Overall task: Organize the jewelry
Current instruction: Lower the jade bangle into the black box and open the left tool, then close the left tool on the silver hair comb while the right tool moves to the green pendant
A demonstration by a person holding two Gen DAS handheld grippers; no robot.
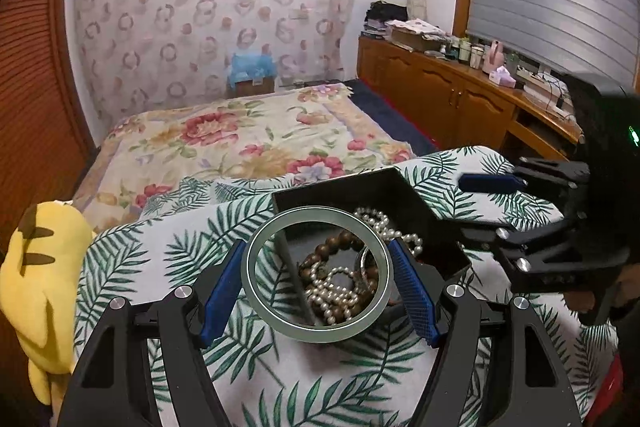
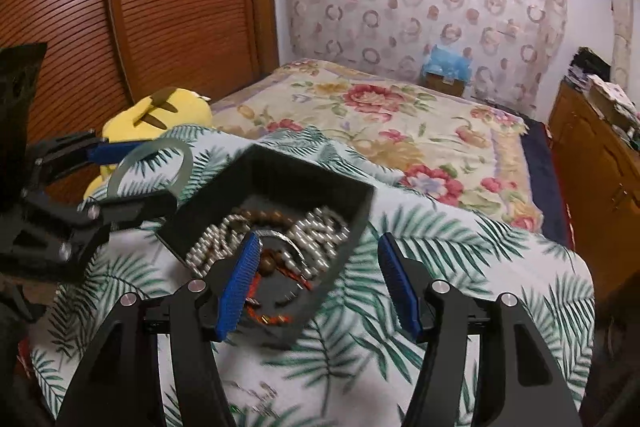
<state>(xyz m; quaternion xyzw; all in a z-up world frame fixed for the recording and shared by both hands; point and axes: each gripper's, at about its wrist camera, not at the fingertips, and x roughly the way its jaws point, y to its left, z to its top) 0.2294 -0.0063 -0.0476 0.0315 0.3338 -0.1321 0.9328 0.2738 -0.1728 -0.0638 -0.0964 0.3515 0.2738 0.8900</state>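
Note:
My left gripper (image 1: pixel 318 277) is shut on a pale green bangle (image 1: pixel 256 251) and holds it just above the near left edge of a black jewelry box (image 1: pixel 384 183). The box sits on a palm-leaf cloth and holds pearl strands (image 1: pixel 340 293) and a brown bead bracelet (image 1: pixel 334 241). In the right wrist view my right gripper (image 2: pixel 316 281) is open and empty, its jaws astride the box's (image 2: pixel 348 251) near right wall. The bangle (image 2: pixel 186 163) and left gripper (image 2: pixel 120 179) show at the left there. A red-orange beaded piece (image 2: pixel 276 317) lies in the box.
A yellow plush toy (image 1: pixel 44 267) lies at the cloth's left edge. The table covered by the palm-leaf cloth (image 1: pixel 360 379) stands against a bed with a floral cover (image 1: pixel 240 135). A wooden cabinet (image 1: pixel 460 95) with clutter runs along the right wall. Small metal pieces (image 2: pixel 256 397) lie near the front.

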